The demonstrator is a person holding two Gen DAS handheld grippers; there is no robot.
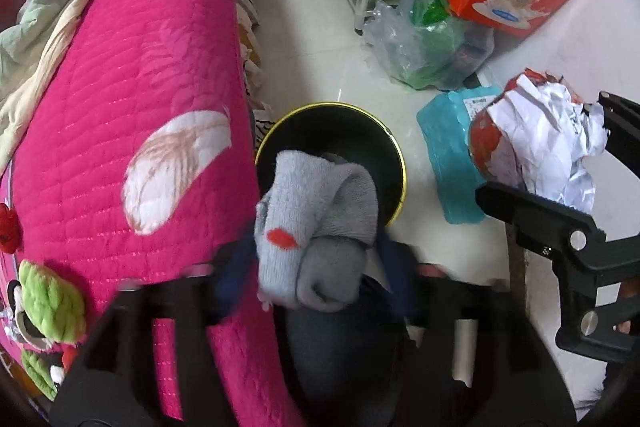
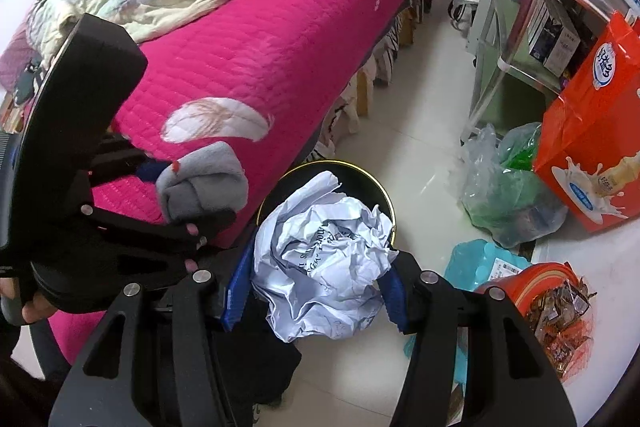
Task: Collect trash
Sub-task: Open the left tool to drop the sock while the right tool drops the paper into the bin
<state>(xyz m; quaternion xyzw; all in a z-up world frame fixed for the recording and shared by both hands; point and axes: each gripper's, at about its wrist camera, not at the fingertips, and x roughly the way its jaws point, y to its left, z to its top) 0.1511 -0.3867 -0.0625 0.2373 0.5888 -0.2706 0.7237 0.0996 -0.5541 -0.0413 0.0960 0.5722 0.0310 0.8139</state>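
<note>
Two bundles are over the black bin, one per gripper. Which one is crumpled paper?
The white crumpled paper ball, clamped in the right gripper. The other bundle is the rolled grey knit socks between the left gripper's parted jaws, above the black yellow-rimmed bin.

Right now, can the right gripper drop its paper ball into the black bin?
Probably yes. The right gripper holds the crumpled paper right above the black bin, and nothing sits between them. The left gripper, with the grey sock, hangs over the bin's other side and may crowd it.

Grey sock bundle [image 1: 316, 227] between open left tool [image 1: 316, 269] over black bin [image 1: 394, 151].
</note>
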